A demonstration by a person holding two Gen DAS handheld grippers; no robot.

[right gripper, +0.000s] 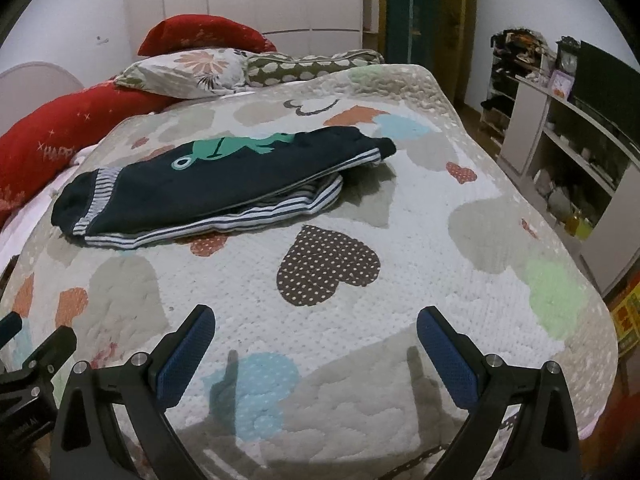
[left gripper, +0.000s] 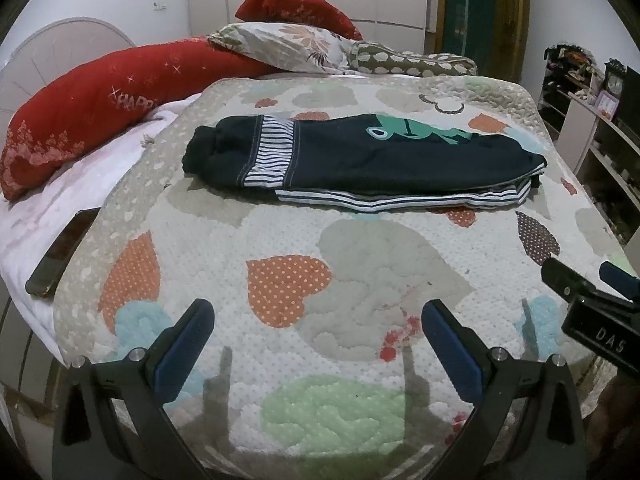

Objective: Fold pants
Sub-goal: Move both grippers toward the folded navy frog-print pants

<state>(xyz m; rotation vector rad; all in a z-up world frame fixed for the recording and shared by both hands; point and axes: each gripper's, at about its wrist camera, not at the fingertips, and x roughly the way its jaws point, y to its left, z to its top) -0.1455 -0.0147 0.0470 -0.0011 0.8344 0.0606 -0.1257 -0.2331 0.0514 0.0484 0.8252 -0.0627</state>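
Lying folded lengthwise on the quilt, one pair of navy pants is being shown mid-bed, with striped trim and a green frog print. Two claws are being held low at the near edge, well apart from the pants: left claw with fingers spread, gripping nothing; right claw likewise spread and empty. Two red pillows, one floral pillow and one phone are being seen on the bed. Shelves are being shown at right.
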